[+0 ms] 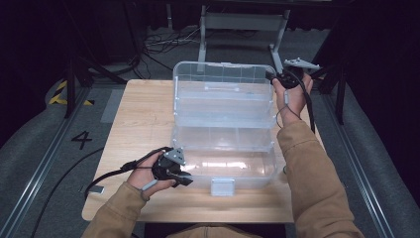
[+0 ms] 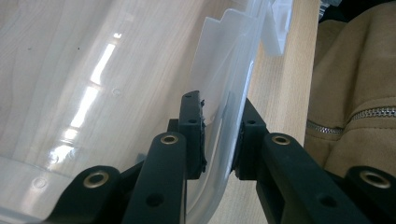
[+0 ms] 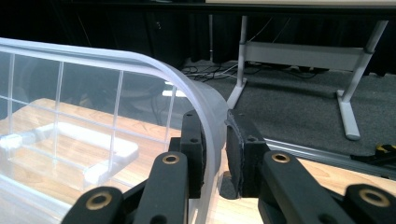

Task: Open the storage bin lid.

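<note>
My left hand-held gripper (image 1: 184, 174) pinches the near-left wall of the clear plastic storage box (image 1: 225, 124). My right hand-held gripper (image 1: 275, 79) pinches its raised lid's (image 1: 223, 79) far-right corner, above the wooden surface (image 1: 138, 119).

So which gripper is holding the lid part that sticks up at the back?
The right gripper. It pinches the raised lid at its far right corner, while the left gripper clamps the low front wall of the clear box.

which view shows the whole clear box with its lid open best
The high view: the whole clear plastic box sits open on the table, lid upright. The left gripper view gives just a base wall pinched by that gripper; the right gripper view gives just the lid's corner edge between its pads.
</note>
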A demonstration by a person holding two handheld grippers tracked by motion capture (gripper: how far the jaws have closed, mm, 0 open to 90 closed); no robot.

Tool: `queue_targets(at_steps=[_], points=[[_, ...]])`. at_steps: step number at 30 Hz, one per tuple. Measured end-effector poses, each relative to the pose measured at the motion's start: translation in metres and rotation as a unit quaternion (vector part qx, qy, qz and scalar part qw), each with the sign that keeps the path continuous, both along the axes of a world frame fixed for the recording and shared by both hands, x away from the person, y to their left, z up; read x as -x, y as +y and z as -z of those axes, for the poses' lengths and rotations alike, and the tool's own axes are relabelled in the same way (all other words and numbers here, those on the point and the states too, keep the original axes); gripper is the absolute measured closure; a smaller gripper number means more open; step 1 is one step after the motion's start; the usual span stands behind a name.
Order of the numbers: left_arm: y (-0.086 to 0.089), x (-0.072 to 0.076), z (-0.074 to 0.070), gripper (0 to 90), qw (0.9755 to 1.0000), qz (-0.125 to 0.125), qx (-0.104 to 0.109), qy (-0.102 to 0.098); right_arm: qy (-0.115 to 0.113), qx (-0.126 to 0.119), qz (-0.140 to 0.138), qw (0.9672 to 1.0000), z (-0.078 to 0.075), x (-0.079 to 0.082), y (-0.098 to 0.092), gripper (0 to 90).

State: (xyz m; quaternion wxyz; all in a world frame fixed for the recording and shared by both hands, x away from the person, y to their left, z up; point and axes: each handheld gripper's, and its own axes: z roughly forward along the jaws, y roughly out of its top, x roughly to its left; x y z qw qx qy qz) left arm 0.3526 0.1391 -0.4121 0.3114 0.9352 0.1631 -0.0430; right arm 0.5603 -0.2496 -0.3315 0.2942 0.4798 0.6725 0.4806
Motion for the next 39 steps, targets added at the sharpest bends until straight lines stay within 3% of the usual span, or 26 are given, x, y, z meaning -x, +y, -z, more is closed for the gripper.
queue_targets(at_steps=[22,39], points=[[0.0,0.0,0.0,77.6,1.0,-0.001,0.0,0.003,0.032,0.016,-0.021,0.9991,0.012,-0.024,-0.003,79.3],[0.0,-0.001,0.0,77.6,1.0,-0.002,0.004,0.006,0.048,0.007,-0.038,0.9981,0.023,-0.036,-0.008,79.6]])
